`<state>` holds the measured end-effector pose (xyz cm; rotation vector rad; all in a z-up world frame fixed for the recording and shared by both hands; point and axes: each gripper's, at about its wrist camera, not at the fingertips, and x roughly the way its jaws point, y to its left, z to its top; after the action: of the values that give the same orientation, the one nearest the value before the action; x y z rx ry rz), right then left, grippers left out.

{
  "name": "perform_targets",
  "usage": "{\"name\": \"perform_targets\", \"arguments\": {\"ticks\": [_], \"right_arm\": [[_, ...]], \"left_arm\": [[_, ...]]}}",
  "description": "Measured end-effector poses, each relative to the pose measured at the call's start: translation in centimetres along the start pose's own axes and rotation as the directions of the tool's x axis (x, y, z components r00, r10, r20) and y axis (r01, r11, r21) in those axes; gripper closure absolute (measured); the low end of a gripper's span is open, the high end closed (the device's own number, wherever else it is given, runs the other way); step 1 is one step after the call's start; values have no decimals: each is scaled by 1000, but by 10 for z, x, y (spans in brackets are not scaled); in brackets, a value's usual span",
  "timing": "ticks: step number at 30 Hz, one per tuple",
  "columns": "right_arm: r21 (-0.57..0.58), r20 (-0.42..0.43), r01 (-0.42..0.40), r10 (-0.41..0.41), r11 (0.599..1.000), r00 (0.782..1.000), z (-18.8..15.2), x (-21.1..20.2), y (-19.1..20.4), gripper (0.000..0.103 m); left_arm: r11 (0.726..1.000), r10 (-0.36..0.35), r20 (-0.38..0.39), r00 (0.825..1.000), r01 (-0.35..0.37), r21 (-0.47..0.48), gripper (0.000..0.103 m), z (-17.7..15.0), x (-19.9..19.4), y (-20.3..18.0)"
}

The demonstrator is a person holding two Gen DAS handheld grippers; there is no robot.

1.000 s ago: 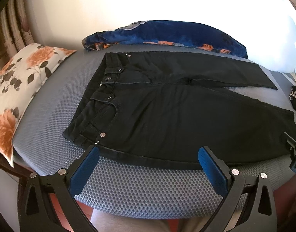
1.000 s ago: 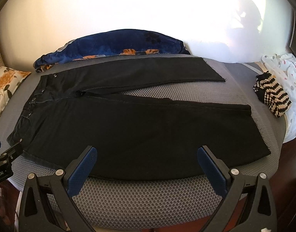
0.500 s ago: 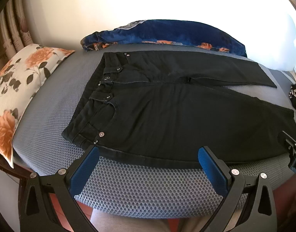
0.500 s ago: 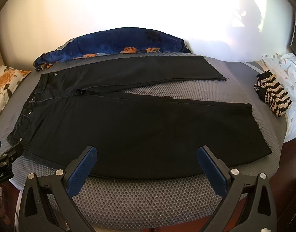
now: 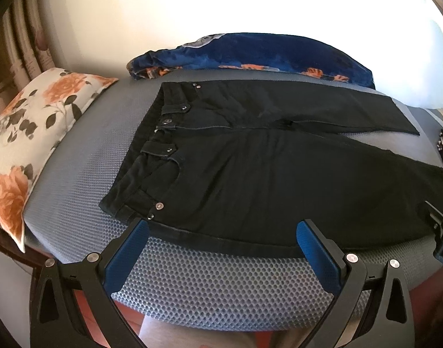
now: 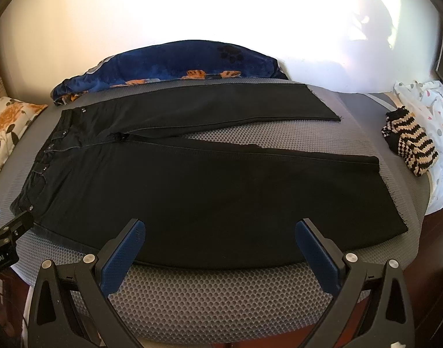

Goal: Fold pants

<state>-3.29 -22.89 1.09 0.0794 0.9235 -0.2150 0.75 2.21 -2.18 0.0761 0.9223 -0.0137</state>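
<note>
Black pants (image 5: pixel 264 174) lie flat on a grey mesh mattress (image 5: pixel 207 284), waistband to the left, both legs spread apart to the right; they also show in the right wrist view (image 6: pixel 209 191). My left gripper (image 5: pixel 222 232) is open and empty, hovering at the near edge just below the waistband corner. My right gripper (image 6: pixel 220 232) is open and empty, hovering over the near edge of the front leg. Each gripper shows at the edge of the other's view.
A floral pillow (image 5: pixel 33 145) lies at the left end. A blue floral blanket (image 6: pixel 169 63) is bunched behind the pants against the wall. A striped knit item (image 6: pixel 409 148) and a white patterned cloth (image 6: pixel 435 121) lie at the right end.
Both grippers have crept slightly forward towards the pants; the pants have not moved.
</note>
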Motion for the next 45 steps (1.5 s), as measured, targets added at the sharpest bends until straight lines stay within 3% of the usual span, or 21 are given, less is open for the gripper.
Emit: {"name": "perform_targets", "arguments": {"ticks": [13, 19, 28, 34, 39, 41, 43, 45], "right_arm": [[-6, -3, -19, 19, 1000, 1000, 4, 6, 1, 0], [-11, 3, -58, 58, 998, 998, 13, 8, 6, 0], [-20, -2, -209, 209, 978, 978, 54, 21, 21, 0], [-71, -18, -224, 223, 972, 975, 96, 44, 45, 0], [-55, -37, -351, 349, 935, 936, 134, 67, 62, 0], [-34, -48, -393, 391, 919, 919, 148, 79, 67, 0], [-29, -59, -390, 388, 920, 920, 157, 89, 70, 0], [-29, -68, -391, 389, 920, 919, 167, 101, 73, 0]], "left_arm": [[999, -22, 46, 999, 25, -47, 2, 11, -5, 15], [996, -11, 15, 1000, 12, -88, 2, 24, 8, 31], [974, -60, -18, 998, 55, -222, 2, 78, 46, 99], [946, -111, 18, 994, 111, -304, 2, 129, 79, 154], [879, -284, 43, 958, 278, -387, 2, 173, 125, 193], [857, -320, 30, 947, 303, -416, 2, 187, 147, 204], [823, -392, 20, 920, 361, -439, 2, 201, 173, 213], [800, -429, -12, 903, 374, -469, 2, 209, 197, 218]]}}
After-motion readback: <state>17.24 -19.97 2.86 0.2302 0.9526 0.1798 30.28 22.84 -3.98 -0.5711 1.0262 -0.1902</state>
